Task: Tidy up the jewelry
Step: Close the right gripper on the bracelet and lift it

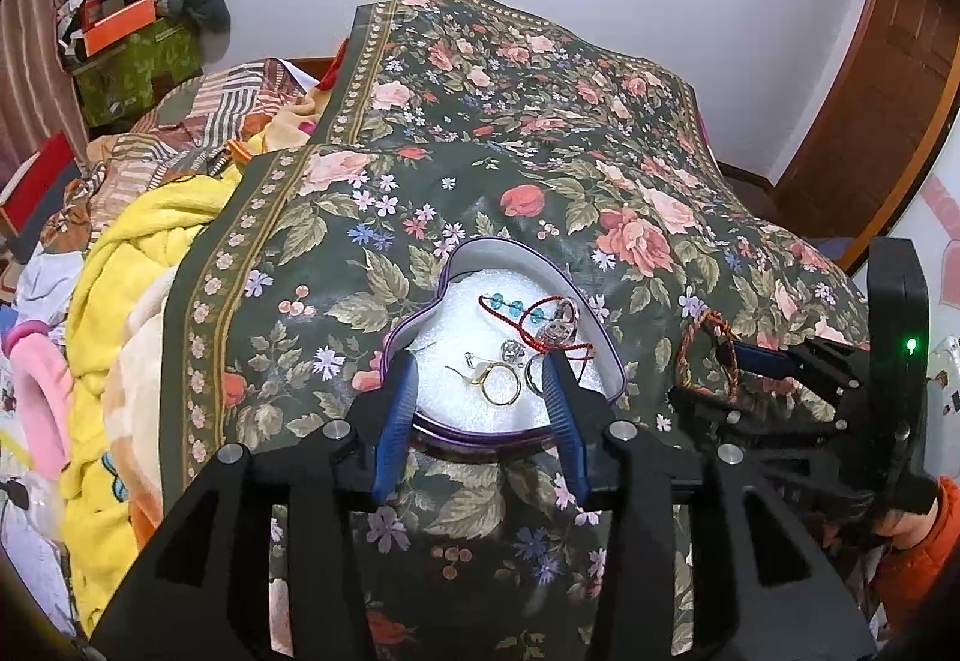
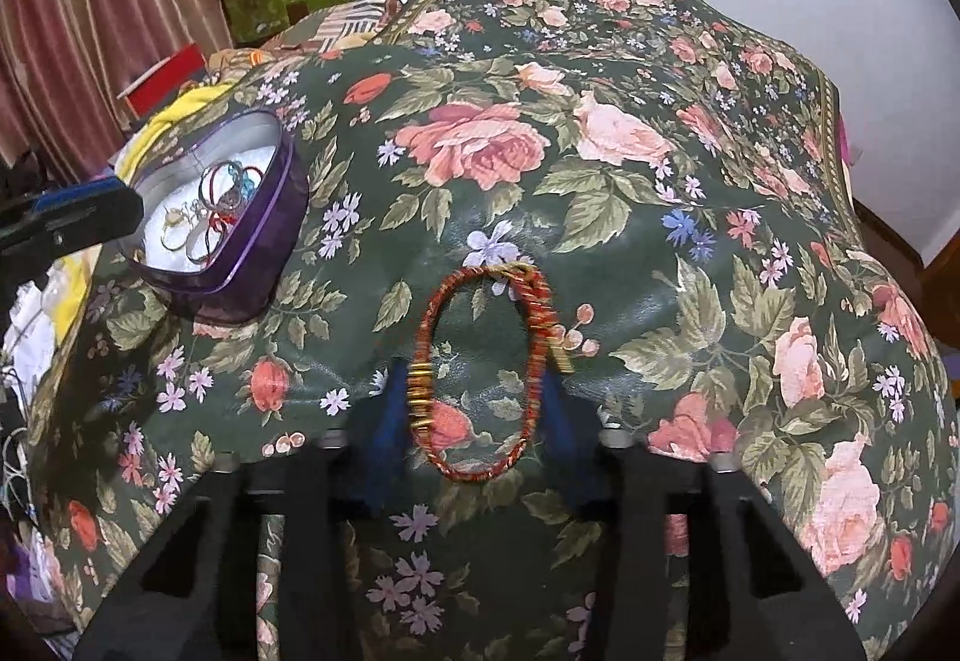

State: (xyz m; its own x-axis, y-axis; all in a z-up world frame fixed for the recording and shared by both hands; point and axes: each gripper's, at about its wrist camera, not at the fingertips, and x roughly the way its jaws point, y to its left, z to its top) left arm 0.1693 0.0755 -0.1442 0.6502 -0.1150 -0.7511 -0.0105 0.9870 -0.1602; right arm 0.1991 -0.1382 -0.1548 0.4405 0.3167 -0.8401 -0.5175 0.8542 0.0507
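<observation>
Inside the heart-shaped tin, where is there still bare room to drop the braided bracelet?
The heart-shaped tin has bare white lining in its far-left lobe and along the near rim. The right side is crowded: bead cord, gold hoop, silver pieces. The braided bracelet lies between the right claw's fingers.

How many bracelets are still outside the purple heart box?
1. The red-and-gold braided bracelet lies on the flowery cloth, between the open right gripper's fingers, right of the heart box. More could be hidden in folds.
</observation>
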